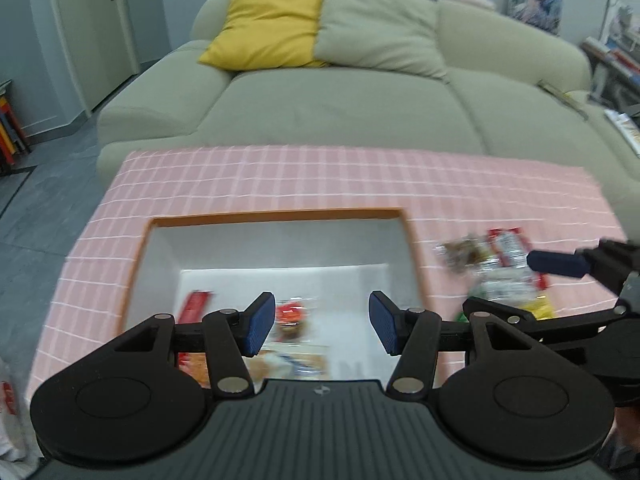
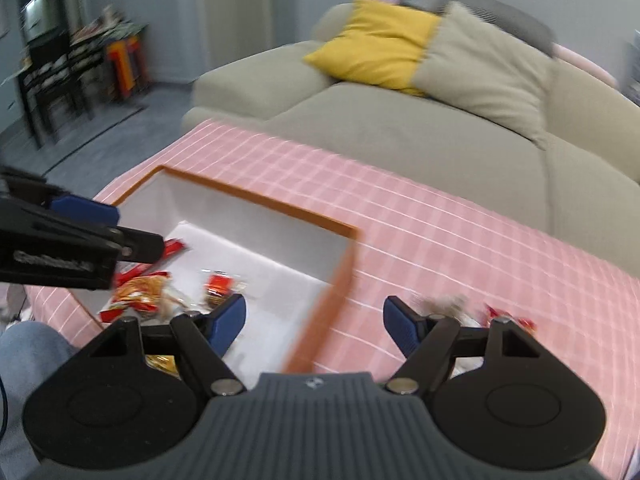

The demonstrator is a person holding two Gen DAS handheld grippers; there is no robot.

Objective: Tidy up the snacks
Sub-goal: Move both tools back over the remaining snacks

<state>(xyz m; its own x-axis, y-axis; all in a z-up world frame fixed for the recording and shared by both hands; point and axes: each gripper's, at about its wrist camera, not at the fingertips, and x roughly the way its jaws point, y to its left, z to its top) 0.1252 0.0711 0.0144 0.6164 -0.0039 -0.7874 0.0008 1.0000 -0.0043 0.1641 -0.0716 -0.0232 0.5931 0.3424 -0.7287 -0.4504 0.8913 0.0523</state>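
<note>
An orange-rimmed white box (image 1: 276, 213) (image 2: 256, 198) stands on the pink checked tablecloth (image 1: 280, 176) (image 2: 440, 232). Several snack packets (image 1: 290, 318) (image 2: 140, 292) lie on its floor. My left gripper (image 1: 322, 326) is open and empty above the box. A loose pile of snacks (image 1: 496, 264) (image 2: 448, 306) lies on the cloth to the right of the box. My right gripper (image 2: 314, 326) is open and empty, over the box's right wall, left of the pile. It also shows in the left wrist view (image 1: 560, 264). The left gripper also shows in the right wrist view (image 2: 86, 208).
A beige sofa (image 1: 340, 108) (image 2: 400, 128) with a yellow cushion (image 1: 268, 26) and a beige cushion (image 1: 376, 24) stands behind the table. A door (image 1: 100, 32) is at the far left. Dark shelving (image 2: 52, 72) stands across the room.
</note>
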